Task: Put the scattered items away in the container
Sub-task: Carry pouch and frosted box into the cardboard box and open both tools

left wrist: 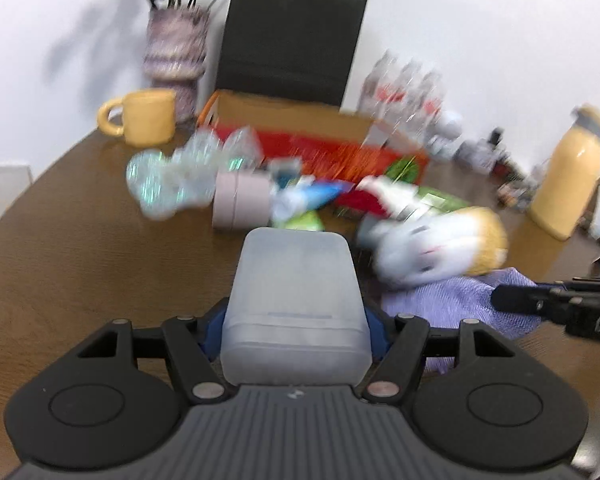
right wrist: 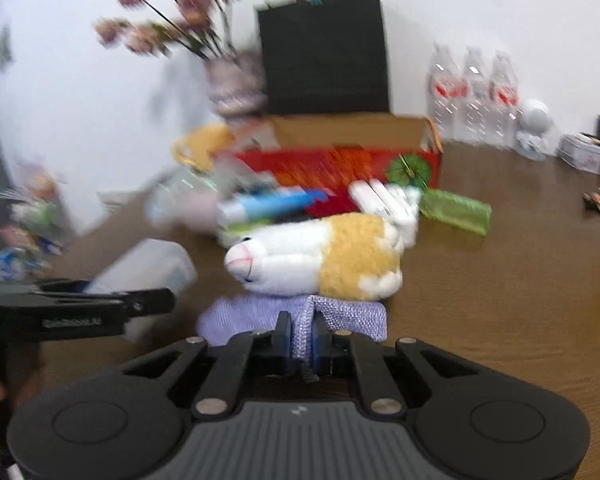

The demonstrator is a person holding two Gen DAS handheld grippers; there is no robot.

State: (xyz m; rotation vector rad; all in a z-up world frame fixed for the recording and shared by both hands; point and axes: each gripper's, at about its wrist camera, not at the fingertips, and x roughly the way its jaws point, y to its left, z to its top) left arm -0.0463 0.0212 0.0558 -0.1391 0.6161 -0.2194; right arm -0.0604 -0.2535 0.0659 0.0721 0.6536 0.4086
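brown table (right wrist: 520, 300), plush toy (right wrist: 320, 256), yellow mug (left wrist: 144, 118)

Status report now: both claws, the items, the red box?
Left claw shut on frosted plastic case. Right claw shut on purple cloth. Plush toy and clutter before red box.

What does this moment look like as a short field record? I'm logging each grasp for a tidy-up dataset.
left tool: shut on a translucent plastic box, held above the table
right tool: shut on a fold of the purple cloth
plush toy: white and yellow, lying on the purple cloth
container: open red cardboard box behind the clutter
still scattered: blue tube, green packet, pink cylinder
surface: brown wooden table
image quality: motion blur, small details unreadable
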